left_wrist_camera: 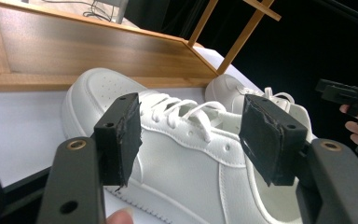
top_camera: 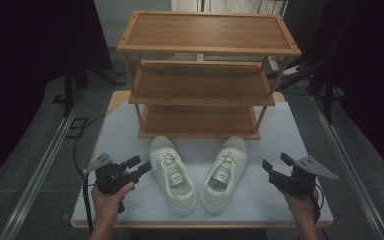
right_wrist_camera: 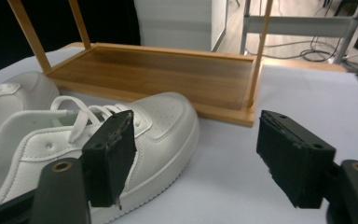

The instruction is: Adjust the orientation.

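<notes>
Black padded jaws of the left gripper (left_wrist_camera: 191, 135) stand spread and empty in the left gripper view, framing the left shoe (left_wrist_camera: 177, 158), lined up as if to take it by its sides. Both white shoes sit side by side on the table (top_camera: 125, 130), toes toward the wooden rack (top_camera: 200, 75), probably bound for a shelf. Out at the right, the right gripper (top_camera: 276, 166) is also spread, holding nothing, clear of the right shoe (top_camera: 222, 172). The high view shows all three shelves bare; the gripper views show the bottom shelf close up.
</notes>
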Available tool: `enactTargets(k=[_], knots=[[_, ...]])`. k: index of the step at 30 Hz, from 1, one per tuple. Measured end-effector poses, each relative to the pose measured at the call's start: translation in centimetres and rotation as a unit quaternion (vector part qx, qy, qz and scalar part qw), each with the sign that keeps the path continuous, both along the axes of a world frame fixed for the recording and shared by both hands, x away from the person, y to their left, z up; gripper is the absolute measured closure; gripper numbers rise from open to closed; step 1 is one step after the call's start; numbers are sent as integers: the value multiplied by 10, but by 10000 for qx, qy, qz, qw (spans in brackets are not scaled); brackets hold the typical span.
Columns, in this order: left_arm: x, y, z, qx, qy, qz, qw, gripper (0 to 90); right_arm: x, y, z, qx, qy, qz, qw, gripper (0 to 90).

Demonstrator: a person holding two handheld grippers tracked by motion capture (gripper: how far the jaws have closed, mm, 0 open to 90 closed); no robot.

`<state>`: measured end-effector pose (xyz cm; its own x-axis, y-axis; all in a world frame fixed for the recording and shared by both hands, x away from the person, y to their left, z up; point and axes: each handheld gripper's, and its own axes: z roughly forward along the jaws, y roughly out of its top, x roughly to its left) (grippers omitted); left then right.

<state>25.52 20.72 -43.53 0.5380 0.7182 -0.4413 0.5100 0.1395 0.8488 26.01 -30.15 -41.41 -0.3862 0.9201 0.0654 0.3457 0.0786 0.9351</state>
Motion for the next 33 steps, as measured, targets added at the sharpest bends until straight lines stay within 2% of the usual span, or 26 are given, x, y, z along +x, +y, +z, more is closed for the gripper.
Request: enactTargets(k=[4,6,9,11,15,16,17,19,24,27,28,29,30,31,33], knots=[[2,-1,1,-70,16,-44,10000,362,-6,0,4,48,-71,6,10000,313],[2,-2,3,-77,1,-63,10000,354,-11,1,8,-4,-136,25,9999,332],[1,0,5,-108,-32,-88,9999,352,-17,5,15,48,-254,112,9996,406],[1,2,5,-158,-27,-115,9998,351,-18,7,17,57,-290,178,9994,423],[-2,6,5,-205,10,-81,9998,352,-25,25,26,-51,-410,387,9984,555],[-1,7,5,-252,28,-68,9997,352,-28,36,28,-90,-461,528,9975,632],[-1,7,5,-252,28,-68,9997,352,-28,36,28,-90,-461,528,9975,632],[-1,6,6,-215,29,-103,9997,352,-32,50,28,-177,-486,759,9958,720],[-2,5,8,-193,35,-152,9997,352,-39,68,26,-200,-439,1031,9935,785],[-3,4,8,-245,33,-166,9996,352,-43,82,27,-242,-448,1313,9900,828],[-5,4,9,-260,22,-159,9995,352,-46,90,28,-202,-423,1509,9874,855],[-5,4,9,-260,22,-159,9995,352,-46,90,28,-202,-423,1509,9874,855],[-7,5,10,-240,1,-190,9995,352,-48,98,27,-232,-385,1681,9848,872],[-7,5,10,-240,1,-190,9995,352,-48,98,27,-232,-385,1681,9848,872],[-7,7,12,-248,-29,-186,9995,352,-49,108,26,-237,-328,1852,9819,891]])
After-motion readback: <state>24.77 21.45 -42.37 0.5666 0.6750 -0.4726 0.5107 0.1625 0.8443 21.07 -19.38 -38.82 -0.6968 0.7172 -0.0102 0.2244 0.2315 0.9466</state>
